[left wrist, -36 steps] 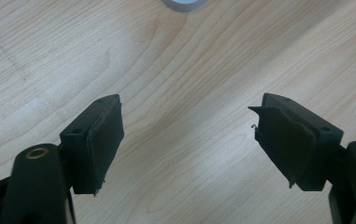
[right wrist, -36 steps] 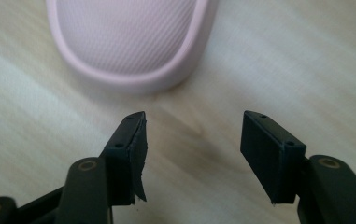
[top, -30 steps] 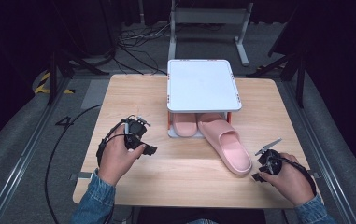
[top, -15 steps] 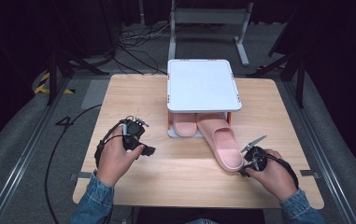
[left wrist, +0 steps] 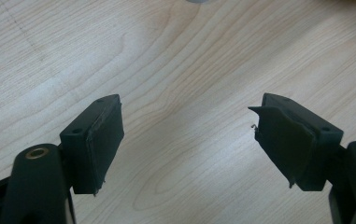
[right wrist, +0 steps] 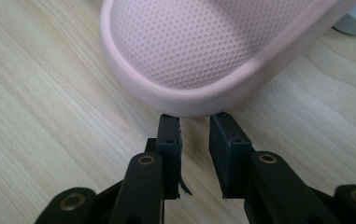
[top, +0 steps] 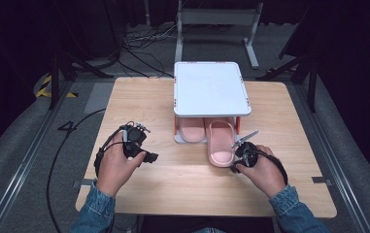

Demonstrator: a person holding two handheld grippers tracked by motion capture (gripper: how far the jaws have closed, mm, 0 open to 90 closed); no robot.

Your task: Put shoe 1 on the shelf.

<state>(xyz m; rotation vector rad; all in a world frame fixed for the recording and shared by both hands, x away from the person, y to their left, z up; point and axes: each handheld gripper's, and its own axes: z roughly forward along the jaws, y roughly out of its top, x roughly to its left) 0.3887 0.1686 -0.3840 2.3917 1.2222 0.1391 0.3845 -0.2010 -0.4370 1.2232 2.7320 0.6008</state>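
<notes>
The wooden table (top: 173,194) carries a white two-tier rack (top: 210,88) with one pink slipper (top: 192,130) tucked under it. The second slipper (top: 221,143) — angled out a second ago — now lies straight, toe under the shelf. The right gripper (right wrist: 194,122) (jaws narrowly parted, holding nothing) presses its heel, probably pushing it home. The left gripper (left wrist: 187,140) hangs wide open, empty.

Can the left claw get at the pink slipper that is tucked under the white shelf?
Probably yes. The left claw is open over bare table, and the tucked slipper has its heel sticking out, with nothing between them; the shelf covers its front.
</notes>
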